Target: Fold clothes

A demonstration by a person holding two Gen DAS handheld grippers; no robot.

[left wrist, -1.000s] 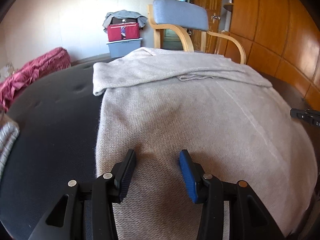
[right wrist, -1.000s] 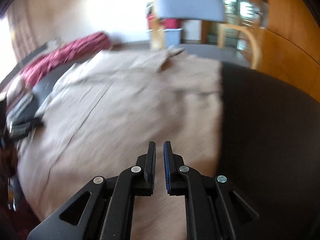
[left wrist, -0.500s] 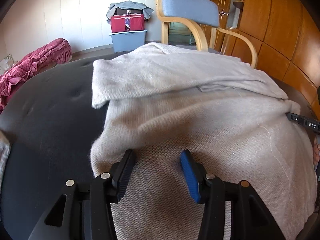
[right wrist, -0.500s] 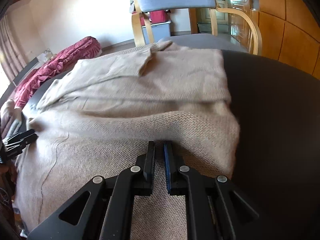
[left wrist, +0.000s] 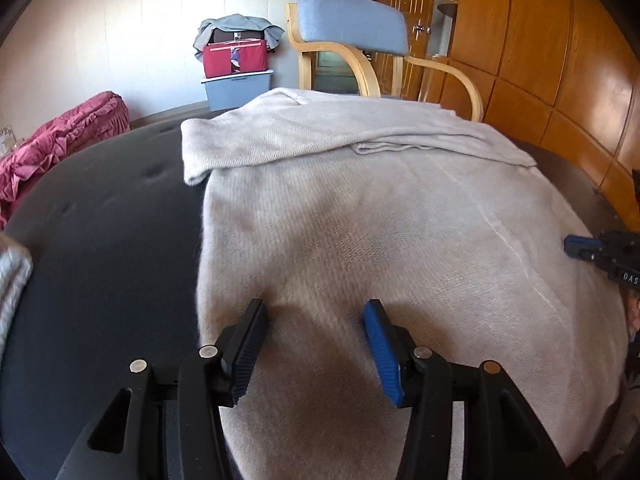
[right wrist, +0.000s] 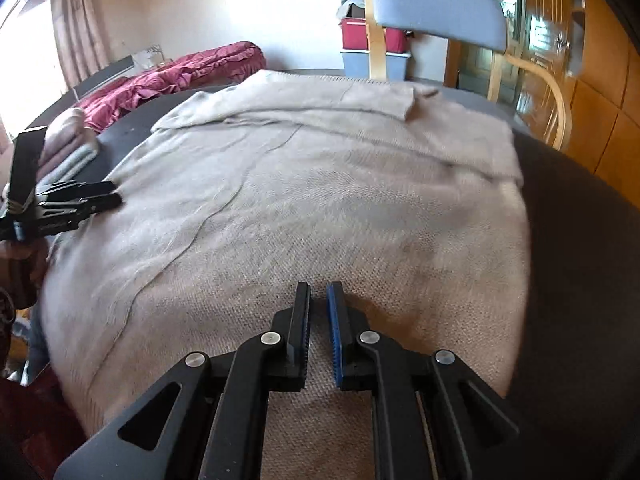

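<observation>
The left tongs [left wrist: 314, 316] gape wide over the near hem of a beige sweater [left wrist: 380, 220], while the right tongs [right wrist: 318, 300] are nearly together, a thin gap between them, tips at the knit. The sweater lies flat on a dark padded surface [left wrist: 100, 240], sleeves folded across its far end. Beyond stand a blue-backed wooden chair [left wrist: 352, 24], a red blanket [left wrist: 60, 140] and stacked boxes [left wrist: 236, 72].

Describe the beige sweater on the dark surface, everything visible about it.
The beige sweater is a fuzzy, loosely knitted garment spread flat over the dark padded surface. Both sleeves are folded across its far end. A thin seam line runs along the body. The near hem sits under both grippers: the left gripper hovers open over its left edge, and the right gripper is nearly closed at the hem, with no fabric visibly pinched between its fingers.
</observation>
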